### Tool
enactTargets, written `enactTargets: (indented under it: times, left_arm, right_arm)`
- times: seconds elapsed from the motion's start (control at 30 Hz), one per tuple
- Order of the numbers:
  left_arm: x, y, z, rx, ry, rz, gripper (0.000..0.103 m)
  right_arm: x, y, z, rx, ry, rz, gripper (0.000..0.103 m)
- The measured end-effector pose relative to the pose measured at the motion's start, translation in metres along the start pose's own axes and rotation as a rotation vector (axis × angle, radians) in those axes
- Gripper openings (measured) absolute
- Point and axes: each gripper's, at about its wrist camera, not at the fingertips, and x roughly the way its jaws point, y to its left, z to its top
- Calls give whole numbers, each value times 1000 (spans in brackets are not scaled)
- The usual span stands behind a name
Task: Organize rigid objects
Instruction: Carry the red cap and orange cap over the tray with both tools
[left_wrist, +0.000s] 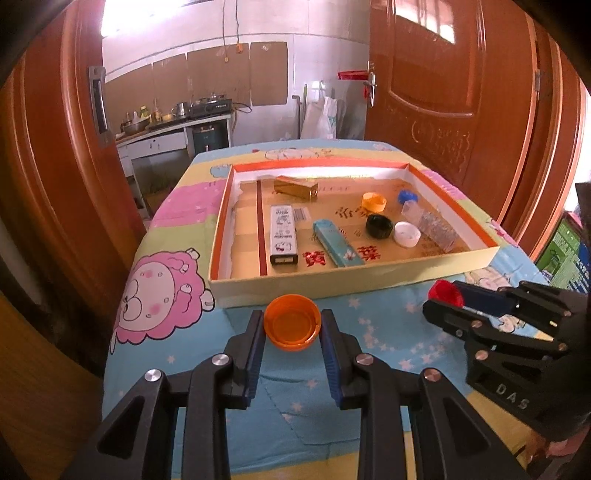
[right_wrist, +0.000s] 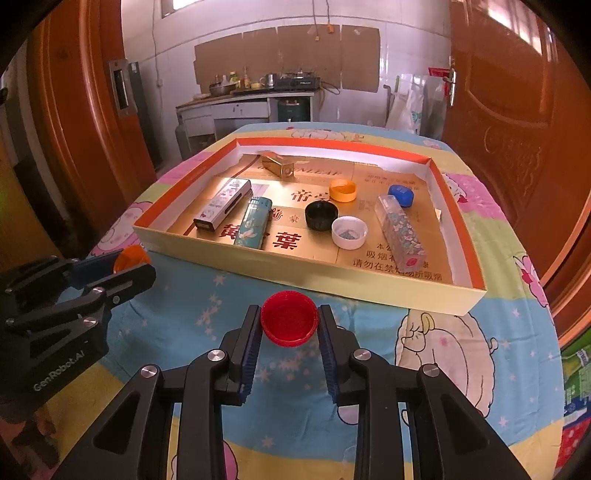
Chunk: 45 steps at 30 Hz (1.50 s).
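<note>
Orange cap (left_wrist: 291, 321) sits clamped in your left gripper (left_wrist: 292, 334), open side up, pads pressing both sides, held just short of the tray's near wall. Your right gripper (right_wrist: 289, 326) is clamped on a red cap (right_wrist: 289, 318) the same way, also in front of the tray (right_wrist: 369, 286).

Tray is a shallow cardboard box w/ orange rim, on a cartoon-print cloth (right_wrist: 443, 343) over the counter. Inside, left to right:
- white-and-black flat box (right_wrist: 223, 203) and teal tin (right_wrist: 254, 221), side by side, nearly touching
- gold box (right_wrist: 277, 165) near the far wall
- black cap (right_wrist: 321, 215), white cap (right_wrist: 349, 232) just beside it, yellow cap (right_wrist: 342, 190) behind them
- blue cap (right_wrist: 400, 195) at the far end of a clear patterned case (right_wrist: 400, 232) lying toward the right wall

From the left wrist cam you see the right gripper at the right edge w/ the red cap at its tip; from the right wrist cam the left gripper shows at left w/ the orange cap.
</note>
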Motion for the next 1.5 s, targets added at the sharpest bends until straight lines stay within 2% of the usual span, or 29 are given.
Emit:
enactTargets:
  times: [0.27,0.43,0.6,0.83,1.0,1.17,1.5]
  left_arm:
    - [-17,-3,11,-26,-69,7,30]
    - [-34,1,17,-60,-165,69,30]
    - [-41,2,24,-87,-199,57,30]
    - [-37,-3,39,-77,-182,41,30]
    - [-37,-11,56,-49,-190,35,30]
    - [-35,-20,76,-15,-192,28,30]
    - [-4,-27,113,13,-130,-1,30]
  right_arm:
    - [-8,-2,1,11,-39,-12,31]
    - [-17,-8,3,38,-83,-26,31]
    - [-23,-13,5,59,-101,-25,31]
    - [-43,-20,14,59,-148,-31,31]
    - [-55,-33,24,39,-143,-50,31]
    - [-67,-54,41,27,-130,-31,31]
    - [-51,-91,78,10,-81,25,31]
